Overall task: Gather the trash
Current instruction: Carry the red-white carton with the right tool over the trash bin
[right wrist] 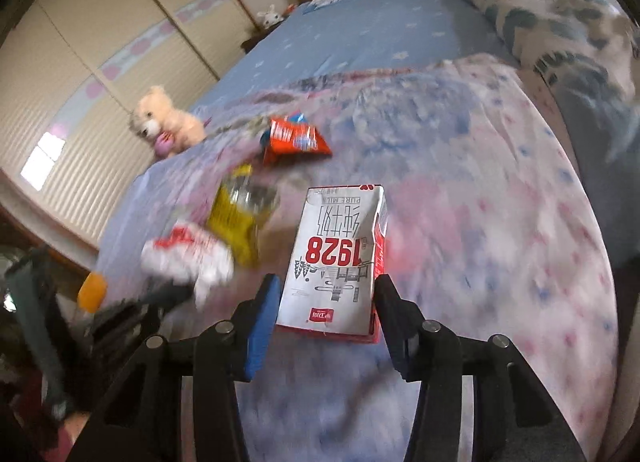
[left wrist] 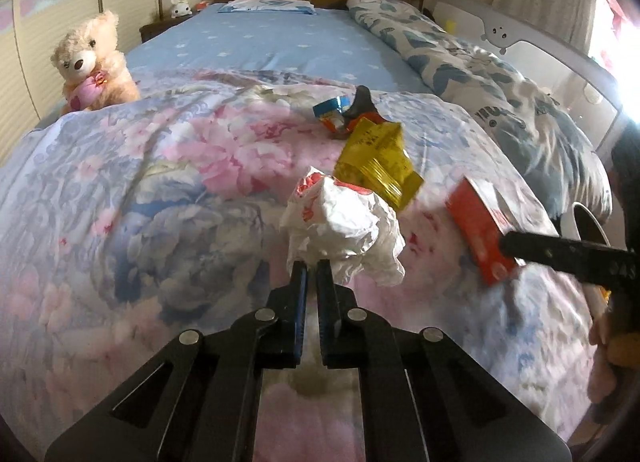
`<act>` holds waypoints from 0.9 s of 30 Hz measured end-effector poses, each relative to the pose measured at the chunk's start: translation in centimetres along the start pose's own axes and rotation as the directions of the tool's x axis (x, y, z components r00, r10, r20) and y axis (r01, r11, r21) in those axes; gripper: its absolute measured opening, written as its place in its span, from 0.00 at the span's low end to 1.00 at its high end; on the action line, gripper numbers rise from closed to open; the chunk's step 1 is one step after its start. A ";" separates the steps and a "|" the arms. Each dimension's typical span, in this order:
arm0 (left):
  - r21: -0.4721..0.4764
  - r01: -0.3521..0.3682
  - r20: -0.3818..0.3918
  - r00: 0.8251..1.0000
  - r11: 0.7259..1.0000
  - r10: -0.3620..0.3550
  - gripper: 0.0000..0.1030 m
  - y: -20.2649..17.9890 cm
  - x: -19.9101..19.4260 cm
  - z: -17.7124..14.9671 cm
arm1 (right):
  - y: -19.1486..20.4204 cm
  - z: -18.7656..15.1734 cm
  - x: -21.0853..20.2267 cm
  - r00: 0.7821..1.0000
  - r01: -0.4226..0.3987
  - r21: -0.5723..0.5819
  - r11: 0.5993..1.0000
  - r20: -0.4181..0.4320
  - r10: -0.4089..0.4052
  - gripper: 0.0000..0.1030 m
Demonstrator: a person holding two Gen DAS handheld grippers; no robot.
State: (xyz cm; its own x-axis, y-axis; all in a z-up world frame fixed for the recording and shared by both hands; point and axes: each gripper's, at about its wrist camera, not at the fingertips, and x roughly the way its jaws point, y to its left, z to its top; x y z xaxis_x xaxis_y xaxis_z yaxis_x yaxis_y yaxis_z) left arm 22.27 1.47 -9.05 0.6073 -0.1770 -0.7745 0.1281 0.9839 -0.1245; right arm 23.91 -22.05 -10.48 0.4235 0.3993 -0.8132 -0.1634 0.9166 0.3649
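Left gripper [left wrist: 311, 266] pinched on crumpled white-and-red paper wrapper [left wrist: 344, 221] over floral pink-and-blue quilt [left wrist: 140, 189], right gripper [right wrist: 326, 286] clamped on flattened red-and-white milk carton [right wrist: 340, 258], yellow foil snack bag [left wrist: 376, 161] and orange-blue crisp packet [right wrist: 294, 137] lying beyond on the bed

Left hand-held gripper [left wrist: 311, 268] pinches crumpled white wrapper [left wrist: 344, 227]; yellow packet [left wrist: 378, 159] behind, on floral quilt [left wrist: 140, 181].

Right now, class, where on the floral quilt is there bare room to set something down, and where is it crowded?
Bare quilt lies between the teddy bear and the crumpled white wrapper. Crowded: wrapper, yellow packet, orange snack bag and milk carton cluster together.
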 end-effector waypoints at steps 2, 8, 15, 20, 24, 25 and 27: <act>-0.005 0.017 -0.001 1.000 1.000 -0.017 0.04 -0.2 -0.8 -0.6 | -0.5 -1.3 -1.2 1.000 -0.008 -0.013 1.000 -0.026 0.008 0.48; -0.008 0.029 -0.015 0.999 1.000 -0.029 0.05 -1.1 -1.8 -2.5 | -0.8 -3.7 -2.5 0.997 0.069 0.006 0.998 0.019 -0.069 0.52; -0.009 0.033 -0.015 0.999 0.999 -0.033 0.04 -1.5 -2.5 -3.4 | 1.6 -4.9 -0.6 0.973 0.180 -0.022 0.983 0.154 -0.175 0.71; -0.010 0.042 -0.005 0.999 0.999 -0.042 0.04 -1.9 -3.0 -3.7 | 0.7 -5.1 -1.2 0.967 0.191 0.011 0.982 0.172 -0.190 0.54; 0.003 0.054 -0.001 0.999 0.999 -0.054 0.04 -2.8 -3.5 -3.9 | 0.1 -5.9 -2.4 0.969 0.170 0.010 0.985 0.178 -0.169 0.54; 0.006 0.058 0.000 0.998 0.998 -0.058 0.04 -3.1 -3.6 -3.9 | 0.2 -6.1 -2.8 0.970 0.162 0.010 0.987 0.181 -0.161 0.54; 0.014 0.071 -0.005 0.997 0.997 -0.071 0.04 -3.7 -3.6 -4.0 | 0.2 -6.7 -3.6 0.970 0.150 0.008 0.989 0.190 -0.149 0.54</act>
State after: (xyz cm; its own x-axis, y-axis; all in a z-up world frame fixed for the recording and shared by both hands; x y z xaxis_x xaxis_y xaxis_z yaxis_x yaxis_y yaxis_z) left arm 16.44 -1.40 -8.29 0.5929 -0.2466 -0.7666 0.1819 0.9684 -0.1708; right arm 16.39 -23.15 -10.51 0.6047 0.2471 -0.7571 -0.0913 0.9659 0.2423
